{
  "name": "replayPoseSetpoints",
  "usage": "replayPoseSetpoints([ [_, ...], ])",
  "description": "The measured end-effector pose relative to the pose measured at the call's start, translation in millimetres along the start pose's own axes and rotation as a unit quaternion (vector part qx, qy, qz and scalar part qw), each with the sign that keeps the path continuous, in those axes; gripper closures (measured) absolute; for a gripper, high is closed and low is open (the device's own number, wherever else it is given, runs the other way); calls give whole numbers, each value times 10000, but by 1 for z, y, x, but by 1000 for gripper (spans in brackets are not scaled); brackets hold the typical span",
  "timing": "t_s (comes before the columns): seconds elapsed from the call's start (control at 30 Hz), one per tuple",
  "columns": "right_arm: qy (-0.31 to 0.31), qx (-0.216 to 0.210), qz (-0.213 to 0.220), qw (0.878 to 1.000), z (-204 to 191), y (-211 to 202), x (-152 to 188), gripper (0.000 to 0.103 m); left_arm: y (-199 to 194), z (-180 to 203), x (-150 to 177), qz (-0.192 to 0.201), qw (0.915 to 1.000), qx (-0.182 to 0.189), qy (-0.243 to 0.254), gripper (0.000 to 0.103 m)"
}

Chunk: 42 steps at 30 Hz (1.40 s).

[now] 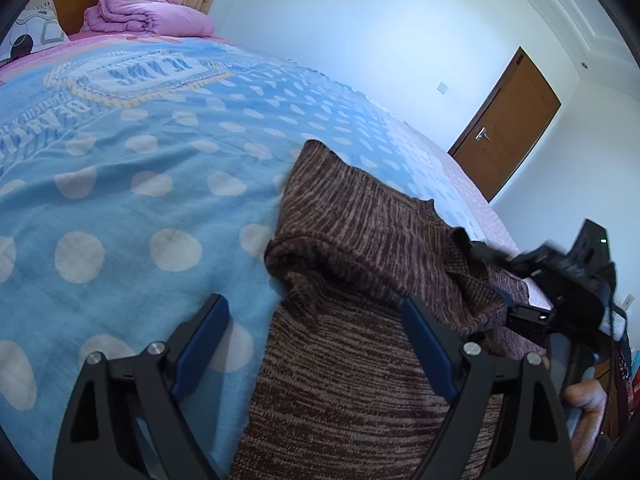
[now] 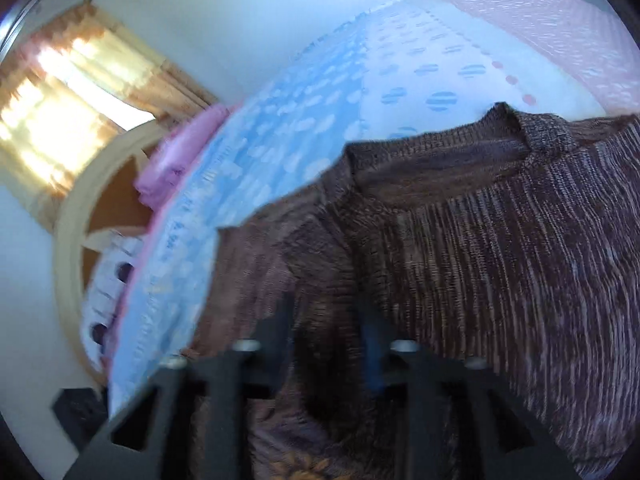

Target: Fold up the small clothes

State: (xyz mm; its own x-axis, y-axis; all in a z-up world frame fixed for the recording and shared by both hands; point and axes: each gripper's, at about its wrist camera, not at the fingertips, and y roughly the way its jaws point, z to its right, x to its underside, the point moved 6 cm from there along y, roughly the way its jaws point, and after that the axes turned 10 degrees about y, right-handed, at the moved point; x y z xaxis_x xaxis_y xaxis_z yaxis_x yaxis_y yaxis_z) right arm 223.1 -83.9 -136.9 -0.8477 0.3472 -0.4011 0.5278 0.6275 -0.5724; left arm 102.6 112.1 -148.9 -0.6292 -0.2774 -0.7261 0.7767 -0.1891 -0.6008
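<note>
Here the brown knit sweater [image 1: 360,280] lies on the bed [image 1: 120,200], running lower centre to right; the left hand-held gripper [image 1: 316,320], wide open and empty, straddles its near edge, while the right hand-held gripper [image 1: 532,312], part open, sits at its right edge, its hold unclear.

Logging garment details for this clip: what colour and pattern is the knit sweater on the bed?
Brown sweater, marled with fine lighter pinkish-tan streaks; clearest in the left wrist view.

Two wrist fisheyes close above the bed [image 1: 120,184], angled downward, right one rolled, both on the brown sweater [image 1: 360,240].
</note>
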Motion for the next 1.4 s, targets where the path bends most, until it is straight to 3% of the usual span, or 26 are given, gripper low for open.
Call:
replayPoseSetpoints([
  [0.1, -49, 32, 7, 10000, -6, 0, 4, 29, 0, 0, 0, 4, 10000, 3, -3, 13],
  [0.23, -804, 737, -44, 9940, -12, 11, 15, 29, 0, 0, 0, 4, 10000, 3, -1, 13],
  [0.33, -1443, 1307, -12, 9809, -21, 15, 22, 33, 1, 0, 0, -1, 10000, -7, 9, 13],
  [0.37, -1610, 1494, 12, 9756, -20, 13, 23, 48, 1, 0, 0, 2, 10000, -4, 7, 13],
  [0.4, -1781, 1678, 16, 9696, -21, 12, 24, 75, 1, 0, 0, 4, 10000, -2, 6, 13],
  [0.43, -1881, 1787, -49, 9657, -19, 13, 23, 88, 1, 0, 0, 5, 10000, -1, 4, 12],
  [0.5, -1805, 1735, -87, 9681, -18, 8, 19, 96, 1, 1, 0, 1, 10000, 24, 14, 11],
  [0.7, -1096, 1079, 252, 9878, -11, -31, -8, 96, 2, 1, -1, 4, 10000, 22, 16, 11],
  [0.8, -780, 1090, -41, 9910, 14, -21, -4, 93, 2, 1, -1, 4, 10000, 20, 18, 11],
  [0.87, -573, 1320, -200, 9894, 32, -21, 2, 91, 2, 1, -1, 5, 10000, 20, 19, 11],
  [0.93, -377, 1521, 318, 9871, 45, -44, -4, 91, 2, 1, -1, 5, 10000, 15, 22, 11],
  [1.0, -356, 1997, 873, 9753, 51, -67, -9, 91, 2, 1, -1, 1, 10000, 13, 27, 11],
  [1.07, -490, 1741, 976, 9787, 40, -76, -8, 91, 2, 1, -1, 4, 10000, 31, 33, 10],
  [1.17, -958, 1658, 940, 9770, 14, -69, -10, 91, 2, 1, -1, 2, 10000, 26, 38, 10],
  [1.27, -1505, 1613, 456, 9743, -7, -33, -4, 91, 3, 1, -2, 3, 10000, 17, 49, 10],
  [1.37, -1597, 1776, -107, 9710, 5, 2, 12, 91, 3, 1, -1, -8, 10000, -11, 79, 10],
  [1.4, -1519, 1614, -23, 9751, 9, -1, 11, 91, 3, 0, -2, -11, 10000, -15, 85, 9],
])
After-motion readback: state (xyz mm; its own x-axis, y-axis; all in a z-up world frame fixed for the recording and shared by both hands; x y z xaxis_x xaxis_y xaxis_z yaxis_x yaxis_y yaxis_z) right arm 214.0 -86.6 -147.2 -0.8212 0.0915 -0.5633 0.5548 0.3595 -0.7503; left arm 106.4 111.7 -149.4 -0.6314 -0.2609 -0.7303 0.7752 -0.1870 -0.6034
